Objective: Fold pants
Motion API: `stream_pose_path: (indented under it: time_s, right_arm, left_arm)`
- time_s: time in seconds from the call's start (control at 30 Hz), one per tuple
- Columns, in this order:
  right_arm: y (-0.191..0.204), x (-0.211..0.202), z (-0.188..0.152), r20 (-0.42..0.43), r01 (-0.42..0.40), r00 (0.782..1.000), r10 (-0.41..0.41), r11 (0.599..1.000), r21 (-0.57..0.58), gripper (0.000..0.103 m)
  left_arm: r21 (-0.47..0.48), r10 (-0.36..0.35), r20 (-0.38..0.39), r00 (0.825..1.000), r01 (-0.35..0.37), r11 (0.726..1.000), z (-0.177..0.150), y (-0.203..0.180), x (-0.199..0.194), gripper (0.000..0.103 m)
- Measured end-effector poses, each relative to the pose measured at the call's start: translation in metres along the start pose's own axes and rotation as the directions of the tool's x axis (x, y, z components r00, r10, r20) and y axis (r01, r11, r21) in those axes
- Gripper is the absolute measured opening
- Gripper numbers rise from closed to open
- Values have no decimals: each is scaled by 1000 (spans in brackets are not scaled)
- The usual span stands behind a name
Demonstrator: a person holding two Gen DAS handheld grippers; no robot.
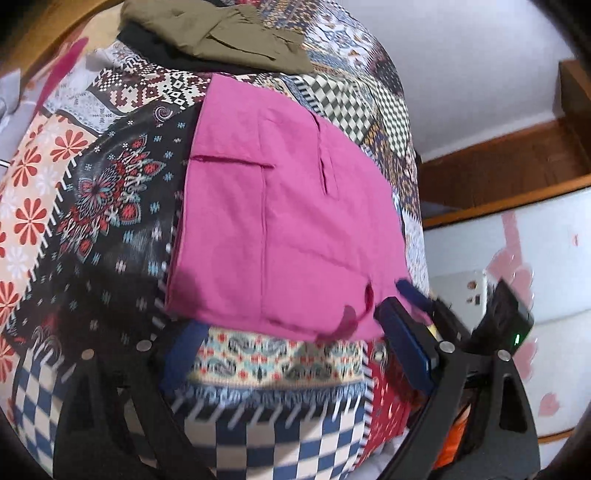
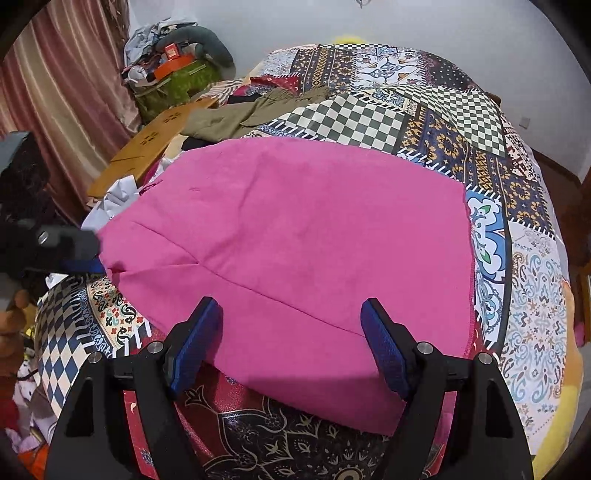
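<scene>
2 views here, left wrist first. The pink pants [image 1: 280,221] lie folded flat on the patchwork bedspread [image 1: 110,192], filling the middle of the frame. The left gripper [image 1: 295,343] hovers at 6 o'clock with its jaws spread wide and nothing between the pads, just bedspread below. Another blue-padded gripper pokes in at 4 o'clock, right by the pants' near corner. Some olive clothes [image 1: 218,33] sit at 12 o'clock, apart from the pants.

Right wrist view: the pants [image 2: 295,229] spread across the centre, a seam running diagonally. The right gripper [image 2: 291,343] sits at 6 o'clock, jaws released and wide apart, both blue pads over the pants' near edge, not pinching it. At 9 o'clock the left gripper [image 2: 79,254] sits blurry at the pants' corner; can't tell if it touches. A clutter pile [image 2: 173,66] is at 11 o'clock.
</scene>
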State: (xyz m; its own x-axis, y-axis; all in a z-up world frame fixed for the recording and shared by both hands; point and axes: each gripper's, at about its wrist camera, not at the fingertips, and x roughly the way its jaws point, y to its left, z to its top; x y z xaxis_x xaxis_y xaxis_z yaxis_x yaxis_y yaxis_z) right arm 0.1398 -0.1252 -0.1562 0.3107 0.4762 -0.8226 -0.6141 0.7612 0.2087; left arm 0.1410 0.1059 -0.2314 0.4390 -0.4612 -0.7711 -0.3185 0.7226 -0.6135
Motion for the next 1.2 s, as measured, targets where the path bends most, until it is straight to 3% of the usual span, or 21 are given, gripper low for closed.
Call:
stream_pose_path:
  time_s: [0.1,0.17,0.23,0.27,0.37,0.5,0.6,0.73,0.8,0.9,0.97,1.03,1.2]
  right_arm:
    - [-1,1,0,0,-5,1000,5,1000,-1,77]
    - [-1,1,-1,0,-7,1000,7,1000,0,77]
    - [-1,1,-1,1,-8,1000,8,1000,1,77]
    - [-2,1,-1,0,-7,1000,7,1000,-1,77]
    - [-3,-1,-1,2,-11,1000,11,1000,2,76]
    - [-8,-10,-1,14,-4,1000,4,1000,21,76]
    - [-15,-18,-3,27,12,1000,-13,999,41,76]
    - [-30,-21,-11,21,52,998,-54,996,73,76]
    - [-36,-18,-15,8,49,999,-50,994,93,76]
    - [-41,-17,-21,13,25,1000,-26,992,121,76]
    - [-41,-17,-21,16,20,1000,-22,992,126,76]
    - [-40,-16,-22,18,20,1000,-22,992,125,76]
    - [-41,-17,-22,19,13,1000,-16,992,124,76]
  left_arm:
    - [-17,32,36,999,-32,999,6,0,3,83]
    - [-2,123,67,990,-123,992,9,-4,3,50]
    - [19,168,90,982,-170,985,9,-7,3,34]
    - [28,175,103,979,-179,983,8,-8,2,29]
    - [81,223,153,963,-237,968,7,-16,-3,25]
    - [166,351,277,895,-404,900,2,-29,-19,22]
    - [199,425,378,822,-521,830,-1,-36,-37,21]
    - [224,470,497,730,-631,743,-1,-50,-56,21]
    - [250,460,537,708,-653,714,-4,-61,-62,21]
    - [294,427,582,693,-668,684,-5,-84,-62,20]
    - [325,398,601,693,-667,671,-5,-100,-59,20]
    - [359,364,605,708,-651,669,-5,-117,-55,19]
    - [471,278,560,781,-576,669,-1,-156,-35,17]
